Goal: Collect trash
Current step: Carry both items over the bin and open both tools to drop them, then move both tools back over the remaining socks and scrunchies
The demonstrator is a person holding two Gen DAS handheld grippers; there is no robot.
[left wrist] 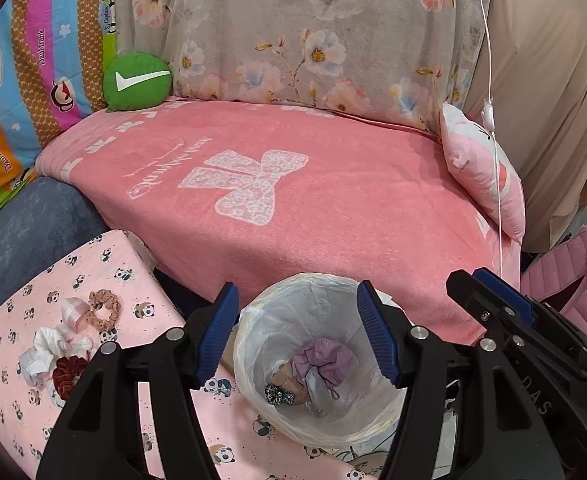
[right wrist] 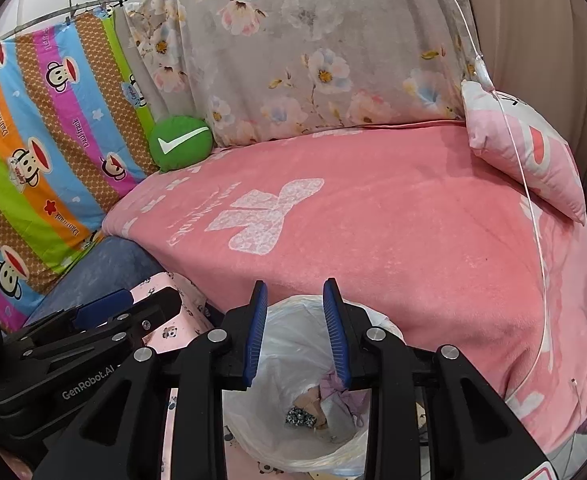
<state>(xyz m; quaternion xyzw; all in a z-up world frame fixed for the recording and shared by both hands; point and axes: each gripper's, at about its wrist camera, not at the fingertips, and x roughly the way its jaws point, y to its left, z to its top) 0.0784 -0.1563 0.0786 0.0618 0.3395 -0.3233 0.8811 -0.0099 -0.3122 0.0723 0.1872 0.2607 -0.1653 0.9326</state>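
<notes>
A round bin lined with a white plastic bag (left wrist: 253,320) stands in front of the pink bed; it also shows in the right wrist view (right wrist: 293,320). Inside lie lilac crumpled trash (left wrist: 325,356), a dark patterned scrunchie (left wrist: 279,395) and brownish scraps. My left gripper (left wrist: 297,336) is open and empty above the bin. My right gripper (right wrist: 296,334) is open and empty over the bin too, and it shows at the right in the left wrist view (left wrist: 493,300). On the panda-print surface (left wrist: 13,360) to the left lie crumpled white tissue (left wrist: 49,350), a dark red scrunchie (left wrist: 69,374) and a brown scrunchie (left wrist: 105,304).
A pink blanket (left wrist: 333,200) covers the bed behind the bin. A green round cushion (left wrist: 137,82) and a pink pillow (left wrist: 481,172) lie on it. A white cord (left wrist: 493,140) hangs at the right. A pink quilted jacket (left wrist: 573,280) is at far right.
</notes>
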